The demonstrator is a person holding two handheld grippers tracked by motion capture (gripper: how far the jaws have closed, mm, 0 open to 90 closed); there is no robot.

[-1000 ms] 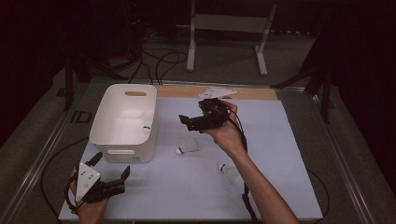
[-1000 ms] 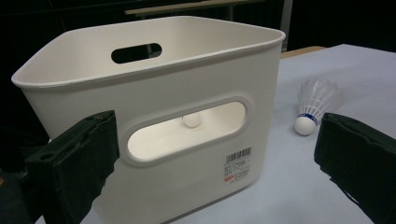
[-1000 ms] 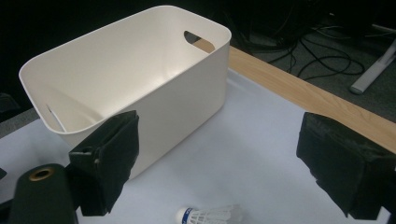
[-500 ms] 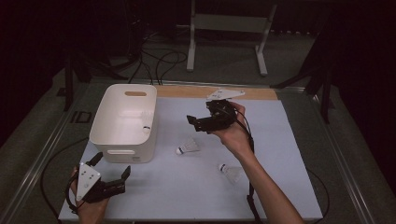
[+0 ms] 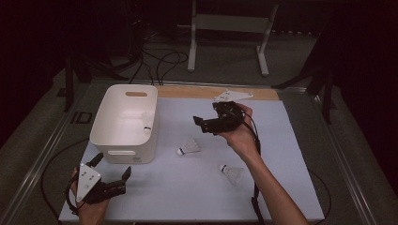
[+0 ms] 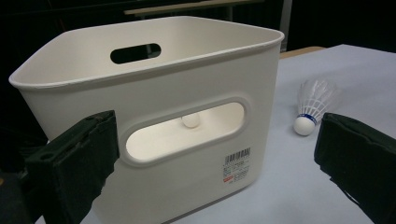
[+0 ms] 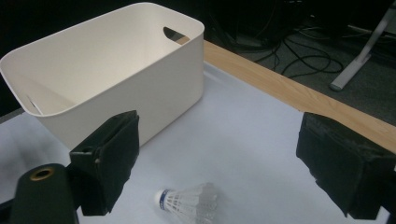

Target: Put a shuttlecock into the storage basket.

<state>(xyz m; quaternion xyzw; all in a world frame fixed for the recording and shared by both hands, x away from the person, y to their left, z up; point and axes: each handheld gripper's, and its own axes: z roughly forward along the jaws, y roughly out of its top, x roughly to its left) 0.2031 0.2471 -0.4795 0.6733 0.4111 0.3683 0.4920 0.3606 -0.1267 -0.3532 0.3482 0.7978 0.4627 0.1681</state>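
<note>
Since a second ago, your right tool [image 5: 202,123] has drifted right and nearer, away from the bin, while your left tool [image 5: 112,174] has stayed put at the near left corner.

On the worktop [image 5: 281,140], the white bin [image 5: 123,123] stands at the left, a shuttlecock inside it [image 6: 190,121] visible through the near handle slot. Your right tool hovers right of the bin, jaws spread wide and empty. Your left tool sits just near of the bin, jaws likewise wide apart, holding nothing.

One shuttlecock [image 5: 188,147] lies on its side just right of the bin, below your right tool; a second shuttlecock [image 5: 230,173] lies nearer and further right.
</note>
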